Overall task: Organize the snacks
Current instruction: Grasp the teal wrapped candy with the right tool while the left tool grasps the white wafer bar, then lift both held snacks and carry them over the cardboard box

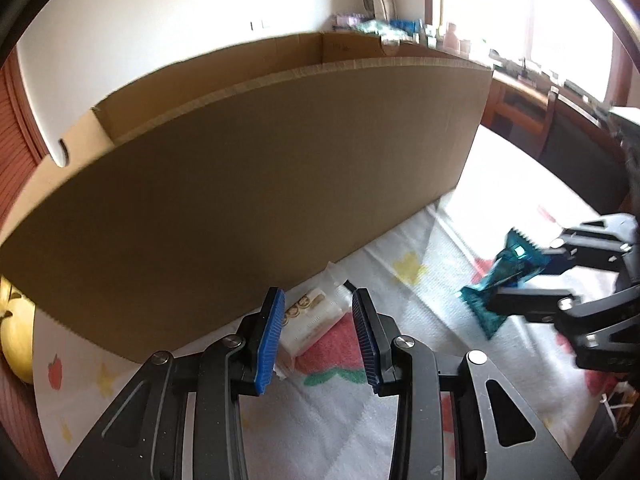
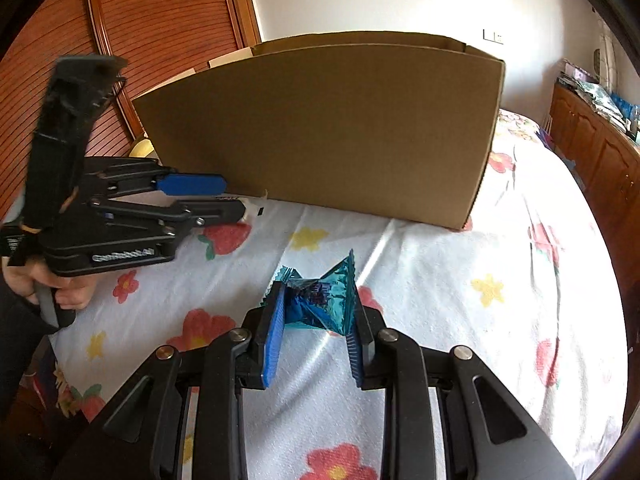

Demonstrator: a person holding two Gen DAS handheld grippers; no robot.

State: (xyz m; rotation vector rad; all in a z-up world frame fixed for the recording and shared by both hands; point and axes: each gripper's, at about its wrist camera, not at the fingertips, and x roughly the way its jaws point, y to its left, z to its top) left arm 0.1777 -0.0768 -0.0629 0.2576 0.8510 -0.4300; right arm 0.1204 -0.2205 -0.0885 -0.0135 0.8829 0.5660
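Two grippers worked before one open cardboard box [image 2: 320, 128], which filled the upper middle of both views on a flower-print sheet [image 2: 440, 272]; its inside was hidden behind the near wall. At the left of the right wrist view, the left gripper [image 1: 318, 334], held by a hand [image 2: 60, 284], pinched a pale snack packet [image 1: 310, 320] close to the box's base. At lower centre, the right gripper [image 2: 316, 332] squeezed a teal foil snack wrapper [image 2: 320, 300] between its pads, above the sheet.
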